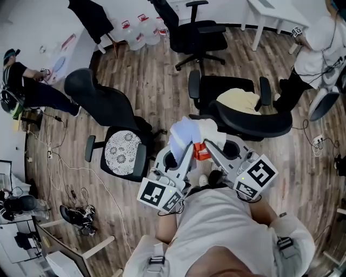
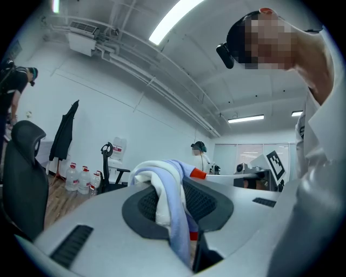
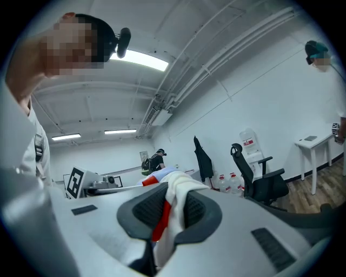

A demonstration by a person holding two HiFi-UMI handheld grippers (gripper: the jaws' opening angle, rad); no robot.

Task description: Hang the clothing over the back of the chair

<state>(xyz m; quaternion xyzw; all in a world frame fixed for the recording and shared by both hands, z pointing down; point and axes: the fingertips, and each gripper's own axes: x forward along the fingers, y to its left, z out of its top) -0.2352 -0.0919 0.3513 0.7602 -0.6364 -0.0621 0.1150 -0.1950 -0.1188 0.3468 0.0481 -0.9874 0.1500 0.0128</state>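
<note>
The wooden floor [image 1: 162, 81] carries office chairs [image 1: 108, 103], water bottles [image 1: 138, 38] by the wall, and what look like cables [image 1: 65, 169]

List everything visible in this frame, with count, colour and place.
garment: one; white, pale blue, red-orange; bunched between both hand-held grippers
nearest chair: one; black; just beyond the garment, cream item on seat
other chairs: two; black; far top, and left with patterned seat pad
water bottles: several; clear; far wall
coat: one; dark; hanging top left
table: one; white; top right
other people: two; left edge, top right
left hand-held gripper: one; grey; shut on garment
right hand-held gripper: one; grey; shut on garment
</note>
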